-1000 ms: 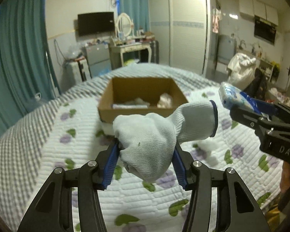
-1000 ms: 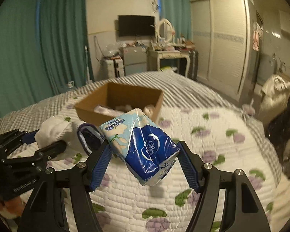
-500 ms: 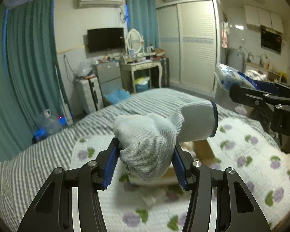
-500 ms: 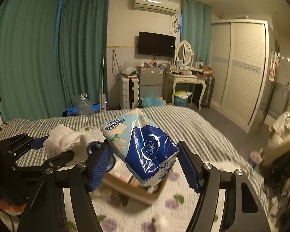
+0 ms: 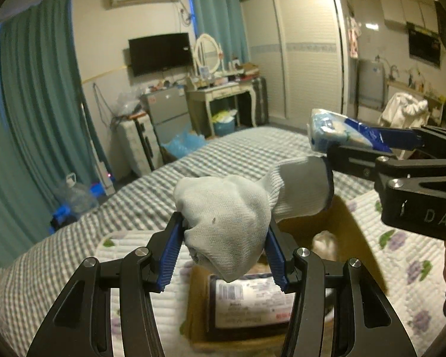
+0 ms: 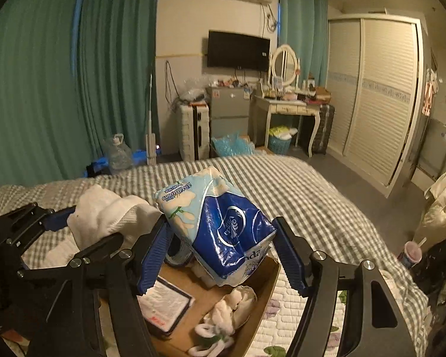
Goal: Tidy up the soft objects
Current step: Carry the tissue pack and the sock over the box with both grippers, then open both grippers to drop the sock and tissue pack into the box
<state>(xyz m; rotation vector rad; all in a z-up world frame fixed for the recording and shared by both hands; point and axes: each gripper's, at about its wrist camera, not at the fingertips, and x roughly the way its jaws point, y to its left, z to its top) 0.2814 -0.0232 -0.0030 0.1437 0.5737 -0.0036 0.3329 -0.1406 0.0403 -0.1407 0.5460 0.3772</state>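
Glove [image 5: 226,226], grey-white knit, sits centre frame in your left view, pinched between the blue pads of the left gripper [image 5: 224,251]; its cuff sticks out toward the right. Tissue pack [image 6: 220,229], blue and pale, is clamped across the right gripper [image 6: 223,255], tilted, centre of the right view.

Change: a second back the cardboard box [image 6: 267,276] lay well ahead of you, mid-frame on the bed. Now it fills the bottom of both views, directly under both loads. Both grips are unchanged, neither item slipping. My reading: the carry is done and you are at the drop point; release comes next.

Contents already in the box: a flat packet with a label [image 5: 246,300] under the glove, a crumpled white bundle [image 6: 238,303] lower centre-right in the right view.

Edges: near wall of the box runs under the left gripper at the bottom of the left view; its right rim passes just below the right gripper's right finger. The two grippers are close, the right one filling the right edge of the left view, just beside the glove cuff, so opening them together risks a knock.

Room: bare box floor shows between packet and bundle. Quilted bedspread [image 5: 407,255] around the box is soft and open to the right.
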